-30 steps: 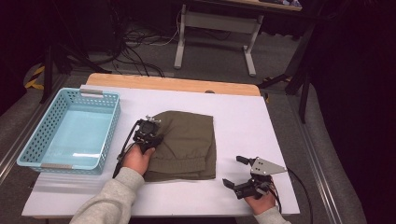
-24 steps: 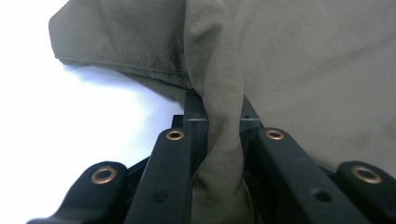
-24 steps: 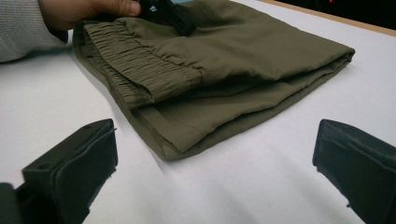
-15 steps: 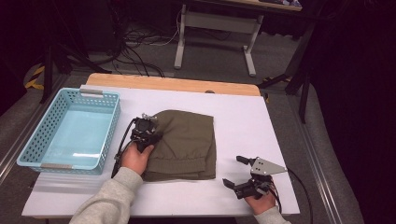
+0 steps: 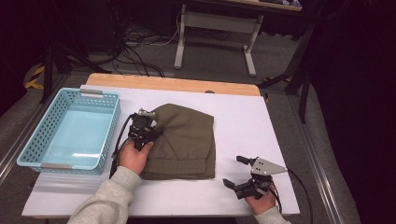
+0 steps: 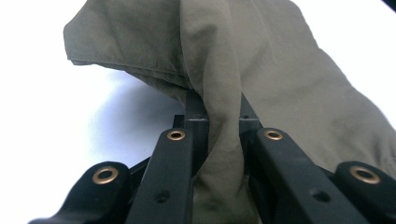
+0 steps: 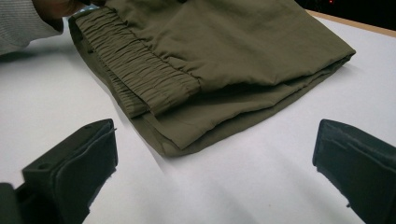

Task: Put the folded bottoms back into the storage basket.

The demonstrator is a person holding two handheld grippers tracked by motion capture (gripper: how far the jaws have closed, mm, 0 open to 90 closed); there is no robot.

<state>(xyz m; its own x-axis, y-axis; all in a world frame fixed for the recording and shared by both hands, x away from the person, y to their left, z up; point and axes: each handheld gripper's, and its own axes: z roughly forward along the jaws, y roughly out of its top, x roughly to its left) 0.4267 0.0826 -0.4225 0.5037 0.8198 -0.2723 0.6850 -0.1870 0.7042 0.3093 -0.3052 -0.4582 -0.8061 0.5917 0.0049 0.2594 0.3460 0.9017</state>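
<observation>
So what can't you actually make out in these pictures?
- Left gripper, left gripper view: the pinched fold of the folded olive-green cloth garment covers the tips of its jaws.
- Garment, high view: the person's left hand hides its near left corner.
- Garment's kind: folded, so it cannot be told; the right gripper view shows an elastic band.
- Right gripper, right gripper view: the picture's edges cut off its open jaws.

A white-topped rectangular table with a pale wooden far edge carries a light-blue perforated plastic basket at nine o'clock and a folded olive-green cloth garment at centre.
</observation>
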